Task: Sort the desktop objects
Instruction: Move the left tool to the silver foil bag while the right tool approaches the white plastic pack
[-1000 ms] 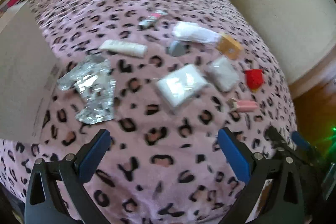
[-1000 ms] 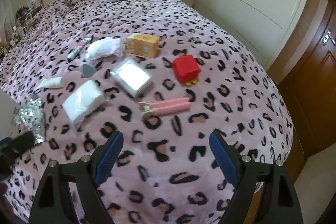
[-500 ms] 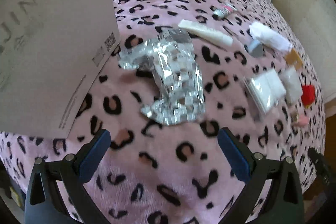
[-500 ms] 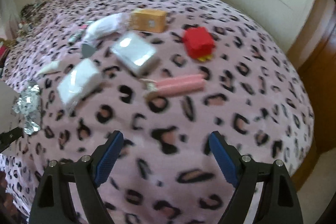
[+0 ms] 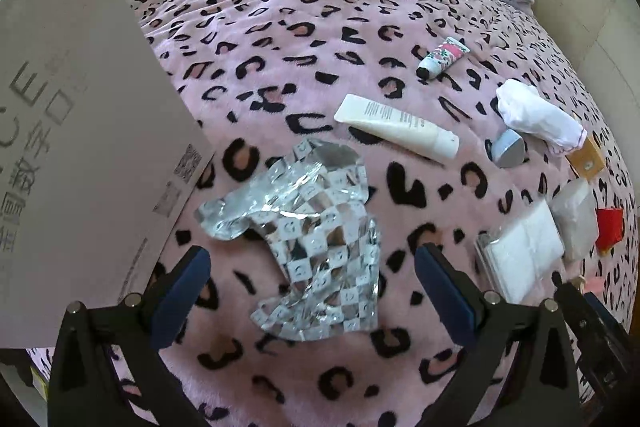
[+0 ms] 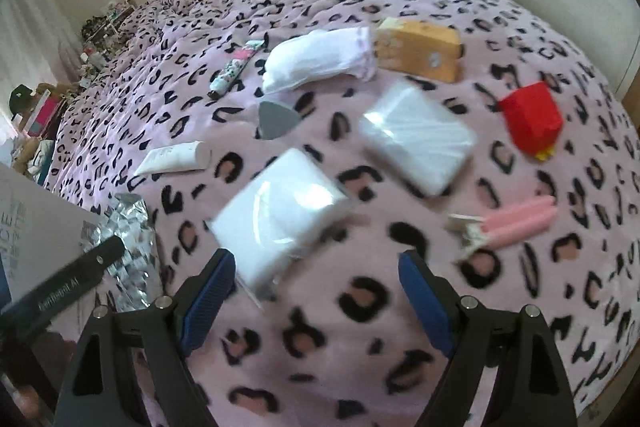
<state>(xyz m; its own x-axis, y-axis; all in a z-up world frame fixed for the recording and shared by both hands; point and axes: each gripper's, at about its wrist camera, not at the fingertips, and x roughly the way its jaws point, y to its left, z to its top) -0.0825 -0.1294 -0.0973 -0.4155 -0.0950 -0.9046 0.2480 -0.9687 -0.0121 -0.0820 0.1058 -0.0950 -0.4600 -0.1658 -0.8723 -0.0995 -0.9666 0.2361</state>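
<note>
— What lies around the foil bag (image 5: 308, 247)?

— A cardboard box (image 5: 80, 147) just left of it, a white tube (image 5: 396, 127) beyond, a clear packet of white pads (image 5: 524, 259) to its right. It sits between the left tool's (image 5: 308, 287) wide-open, empty jaws.

— And the right tool (image 6: 316, 291)?

— Also spread wide, holding nothing, the packet at its left finger. Its blurred view alone shows the pink clip (image 6: 516, 223) and orange box (image 6: 418, 49) fully.

— Surface?

— A bed with a pink leopard-print blanket (image 5: 280, 27); cream walls.
</note>
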